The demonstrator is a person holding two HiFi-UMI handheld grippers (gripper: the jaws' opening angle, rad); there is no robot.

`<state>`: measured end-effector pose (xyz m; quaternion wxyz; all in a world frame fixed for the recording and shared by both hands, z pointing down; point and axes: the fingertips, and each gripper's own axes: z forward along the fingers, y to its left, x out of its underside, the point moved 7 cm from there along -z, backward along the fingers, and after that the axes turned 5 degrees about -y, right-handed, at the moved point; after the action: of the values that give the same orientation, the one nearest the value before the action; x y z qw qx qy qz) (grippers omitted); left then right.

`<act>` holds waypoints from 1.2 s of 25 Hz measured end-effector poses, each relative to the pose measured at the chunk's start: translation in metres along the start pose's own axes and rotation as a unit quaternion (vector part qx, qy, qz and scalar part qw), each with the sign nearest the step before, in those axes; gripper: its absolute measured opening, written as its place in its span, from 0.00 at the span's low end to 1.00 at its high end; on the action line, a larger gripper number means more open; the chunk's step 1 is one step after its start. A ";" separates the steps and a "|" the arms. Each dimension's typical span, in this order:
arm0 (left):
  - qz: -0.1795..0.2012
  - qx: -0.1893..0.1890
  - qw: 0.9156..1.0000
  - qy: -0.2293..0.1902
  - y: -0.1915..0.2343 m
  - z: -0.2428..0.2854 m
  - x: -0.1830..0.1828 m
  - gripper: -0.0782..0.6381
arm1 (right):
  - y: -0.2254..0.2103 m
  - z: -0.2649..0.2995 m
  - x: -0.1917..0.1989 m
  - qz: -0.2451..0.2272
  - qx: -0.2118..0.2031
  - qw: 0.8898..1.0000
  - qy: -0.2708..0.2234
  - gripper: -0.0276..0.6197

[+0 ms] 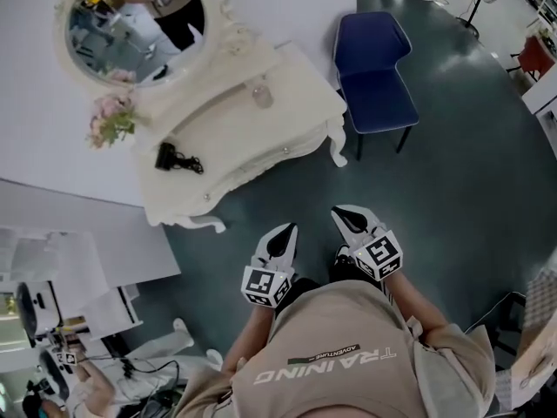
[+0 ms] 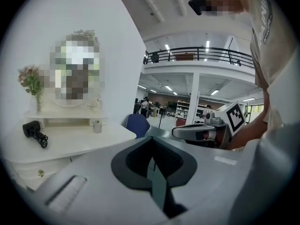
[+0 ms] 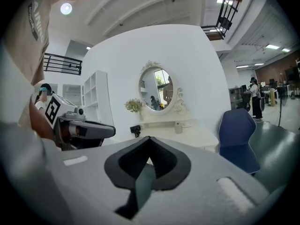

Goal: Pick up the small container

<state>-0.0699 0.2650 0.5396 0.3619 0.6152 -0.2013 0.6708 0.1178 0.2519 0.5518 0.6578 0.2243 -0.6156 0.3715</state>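
A person stands on a dark green floor (image 1: 452, 190), seen from above, holding a claw in each hand close to the chest. The left claw (image 1: 285, 235) has its two jaws pressed together with nothing between them. The right claw (image 1: 346, 218) looks the same: jaws together and empty. Both point forward, side by side, well apart from the furniture ahead. Each carries a cube with black-and-white square markers at its rear.

Ahead and to the left stands a white, ornate desk (image 1: 252, 142) with curved legs, pushed against a white wall. An oval mirror (image 1: 135, 26) in a carved white frame rises from its back edge. The small container (image 1: 262, 94), a clear little jar with a pale lid, stands upright near the back edge of the desk, toward the right end, just in front of the low raised ledge under the mirror. Nothing touches it.

A black hair dryer (image 1: 170, 158) with a coiled cord lies near the left end of the desk, well apart from the container. A bunch of pink flowers (image 1: 111, 120) stands at the back left corner, beside the mirror.

A blue chair (image 1: 372, 72) sits on the floor just beyond the right end of the desk.
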 end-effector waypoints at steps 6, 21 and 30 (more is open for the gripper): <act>0.024 -0.028 0.999 0.007 0.028 0.018 -0.007 0.13 | -0.017 0.021 -0.011 -0.027 0.011 1.000 0.009 0.05; 0.024 0.004 1.000 -0.010 0.156 0.089 -0.034 0.13 | -0.060 0.139 -0.063 -0.080 0.042 0.996 0.016 0.05; 0.016 0.044 0.999 -0.005 0.202 0.116 -0.048 0.13 | -0.077 0.185 -0.079 -0.058 0.087 0.994 0.006 0.05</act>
<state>-0.1395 0.0382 0.5474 0.3229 0.6304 -0.1828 0.6818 0.0605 0.0485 0.5135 0.6600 0.3141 -0.5628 0.3859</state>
